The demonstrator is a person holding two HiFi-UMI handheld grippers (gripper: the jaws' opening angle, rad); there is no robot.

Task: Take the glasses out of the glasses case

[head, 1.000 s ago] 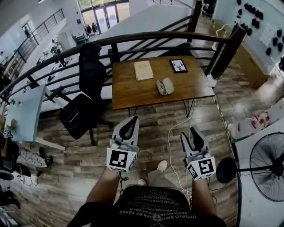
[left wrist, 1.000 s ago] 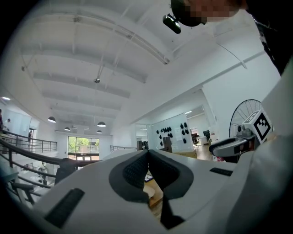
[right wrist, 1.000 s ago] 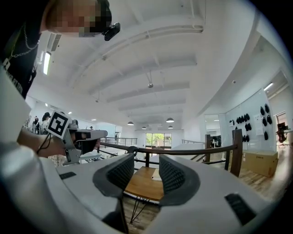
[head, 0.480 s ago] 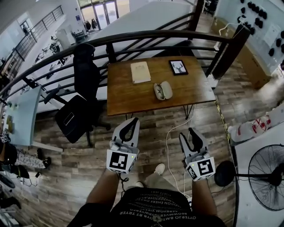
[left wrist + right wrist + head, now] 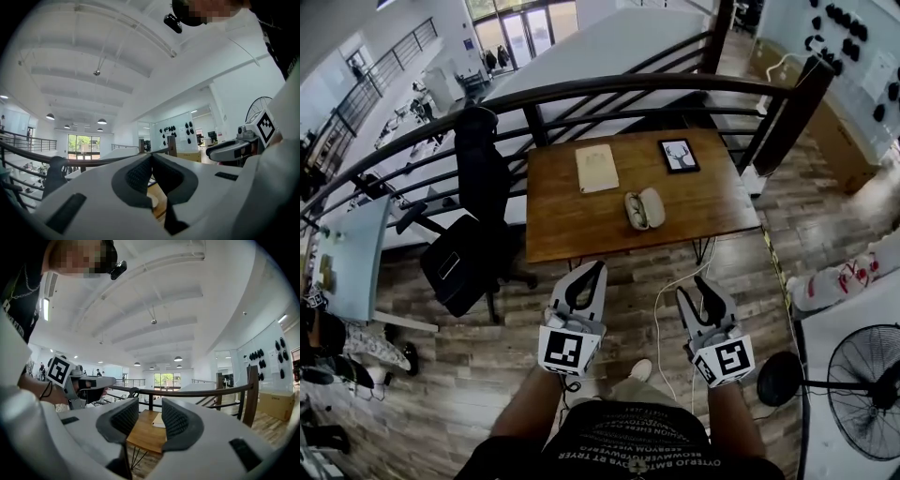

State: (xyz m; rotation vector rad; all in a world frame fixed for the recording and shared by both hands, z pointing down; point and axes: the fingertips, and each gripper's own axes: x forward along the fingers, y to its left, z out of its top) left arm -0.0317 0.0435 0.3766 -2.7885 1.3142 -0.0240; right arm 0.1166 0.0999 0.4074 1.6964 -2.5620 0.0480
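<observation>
Left gripper [image 5: 598,268] is clenched shut on nothing, jaw tips meeting, short of the near edge of the table [image 5: 572,220]. Beside it, equally short of the table, the right gripper [image 5: 695,287] holds nothing, its jaws apart (they have just been narrowing). On the table, toward its near edge, the glasses case [image 5: 645,208] lies open, seemingly with the glasses [image 5: 635,210] in one half. Farther back on the table sit a tan booklet [image 5: 597,168] and a framed deer picture [image 5: 678,156].
</observation>
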